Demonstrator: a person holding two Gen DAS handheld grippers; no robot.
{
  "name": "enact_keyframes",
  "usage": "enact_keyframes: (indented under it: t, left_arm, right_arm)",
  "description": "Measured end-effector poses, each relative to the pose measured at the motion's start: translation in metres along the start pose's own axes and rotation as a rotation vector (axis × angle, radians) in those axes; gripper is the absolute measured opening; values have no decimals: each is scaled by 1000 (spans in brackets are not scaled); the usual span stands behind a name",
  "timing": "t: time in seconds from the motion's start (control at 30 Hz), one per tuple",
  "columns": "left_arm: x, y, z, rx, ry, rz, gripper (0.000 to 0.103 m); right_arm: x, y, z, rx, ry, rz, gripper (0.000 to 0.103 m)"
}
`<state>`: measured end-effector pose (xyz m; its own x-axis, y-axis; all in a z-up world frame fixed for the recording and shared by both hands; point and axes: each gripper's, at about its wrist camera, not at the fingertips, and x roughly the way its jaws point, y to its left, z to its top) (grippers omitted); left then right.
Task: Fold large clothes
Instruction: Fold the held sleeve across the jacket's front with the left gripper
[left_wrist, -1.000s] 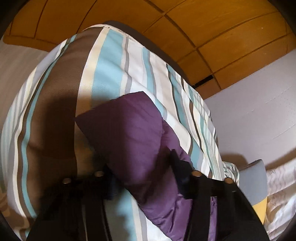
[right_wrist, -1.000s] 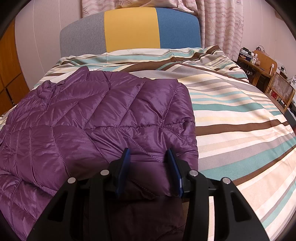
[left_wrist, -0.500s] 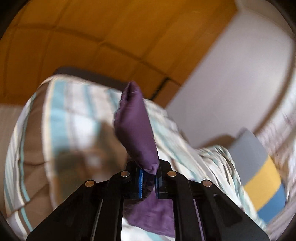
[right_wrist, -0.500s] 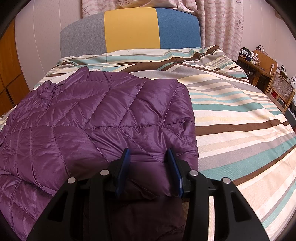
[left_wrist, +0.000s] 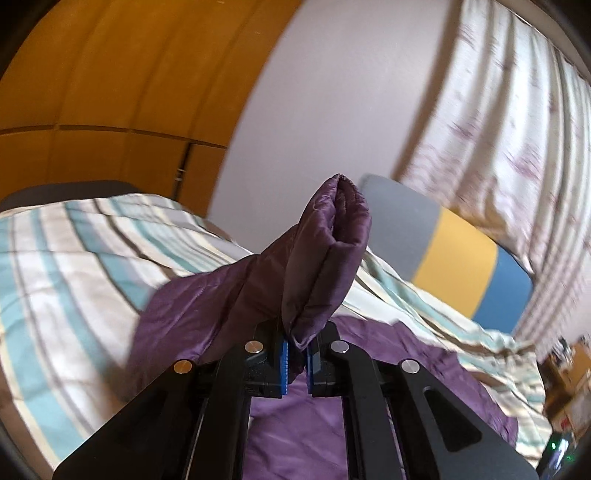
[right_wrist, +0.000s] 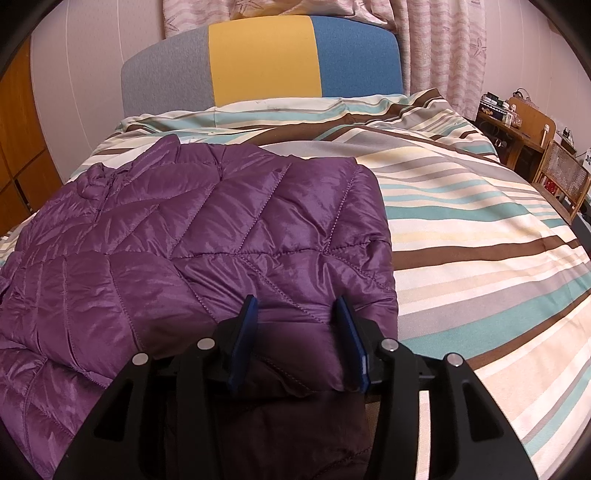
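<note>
Change since earlier frame: left gripper (left_wrist: 295, 363), then astride a flat purple sleeve with jaws apart, now clamps it and holds it raised; view has swung from the orange wardrobe to the headboard.
Left claw: together on the quilted purple sleeve end (left_wrist: 325, 258), cuff standing up beyond the blue pads (left_wrist: 283, 363).
Right claw: right gripper (right_wrist: 299, 341) straddles the folded near edge of the shiny purple quilted down jacket (right_wrist: 207, 236); jaws opening, padding bulging between them, pads not seen pinching.
Garment place: spread on the left part of the striped cream, teal and brown bedcover (right_wrist: 480, 236), collar toward the grey, yellow and blue headboard (right_wrist: 258, 59).
Key relation: sleeve runs from the clamp down to the jacket body, which lies below and right of the left claw.
Judged next: carry the sleeve across onto the body; left hand nearer.
</note>
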<state>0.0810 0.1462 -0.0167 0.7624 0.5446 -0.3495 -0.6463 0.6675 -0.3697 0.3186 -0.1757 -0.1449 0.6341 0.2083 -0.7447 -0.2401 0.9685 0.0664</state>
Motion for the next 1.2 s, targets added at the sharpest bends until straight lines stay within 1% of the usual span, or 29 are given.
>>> enact_keyframes:
  t: [0.17,0.3,0.53,0.8,0.93,1.03,1.07,1.1,1.13,1.17,1.2]
  left_arm:
    - [5,-42,-22,61,59,-74,6]
    - [8,-72,-37,124,91,-132,6]
    - [19,-116,-60,206,154,-197,6]
    - [27,-170,-99,328,268,-324,6]
    - [37,-189,-118,362,326,-352,6]
    - [46,-200,-135,384,384,-379,6]
    - [48,-202,-140,405,403,-378,7]
    - [50,-203,-145,418,413,-374,13]
    - [51,-202,-148,416,430,-388,17]
    - [51,-202,-150,411,443,-404,34]
    - [50,-201,-150,402,455,-417,62]
  right_arm:
    - [0,0,-1,-5,0,-1,47]
    - [0,1,-1,-4,0,0,48]
    - [0,1,-1,-3,-1,1,49]
    - [1,2,-1,-3,-2,4,50]
    - [1,2,-1,-4,-2,3,50]
    - [1,2,-1,-3,-1,4,50]
    - [1,2,-1,-3,-2,5,50]
    - [1,2,-1,-3,-2,6,50]
    - [1,2,-1,-3,-2,5,50]
    - [1,2,-1,-3,-2,4,50]
    - [1,2,-1,-4,-2,4,50]
